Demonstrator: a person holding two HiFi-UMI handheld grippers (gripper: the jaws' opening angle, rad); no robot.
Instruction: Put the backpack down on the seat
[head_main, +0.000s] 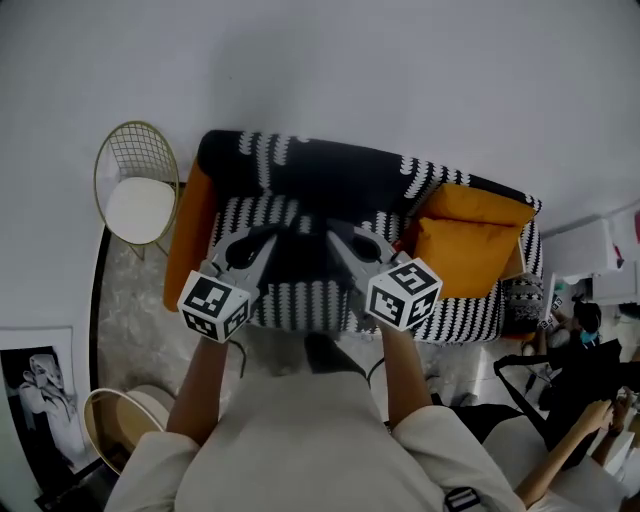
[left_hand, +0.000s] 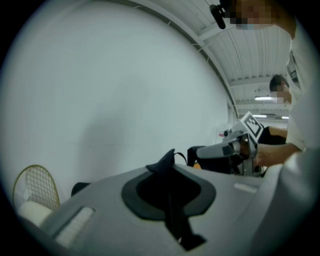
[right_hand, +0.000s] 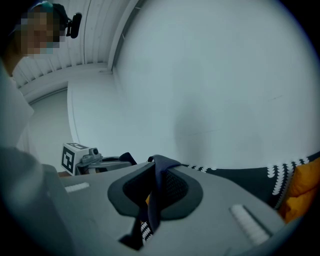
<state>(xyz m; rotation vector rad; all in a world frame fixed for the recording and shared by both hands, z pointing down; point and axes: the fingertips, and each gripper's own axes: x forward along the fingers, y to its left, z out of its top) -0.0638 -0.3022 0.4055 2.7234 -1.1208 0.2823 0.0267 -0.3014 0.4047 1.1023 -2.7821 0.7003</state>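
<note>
Since the black-and-white patterned fabric sofa is broad and yielding, lower both sides evenly and let the base settle before release. The soft dark fabric backpack hangs between the claws over the seat's front edge, probably not resting on it yet (view poor). It is limp and will slump. Keep it left of the plump orange cushions. The left claw is nearly closed, pinching a thin dark strap. The right claw is likewise, on a flat navy webbing strap.
</note>
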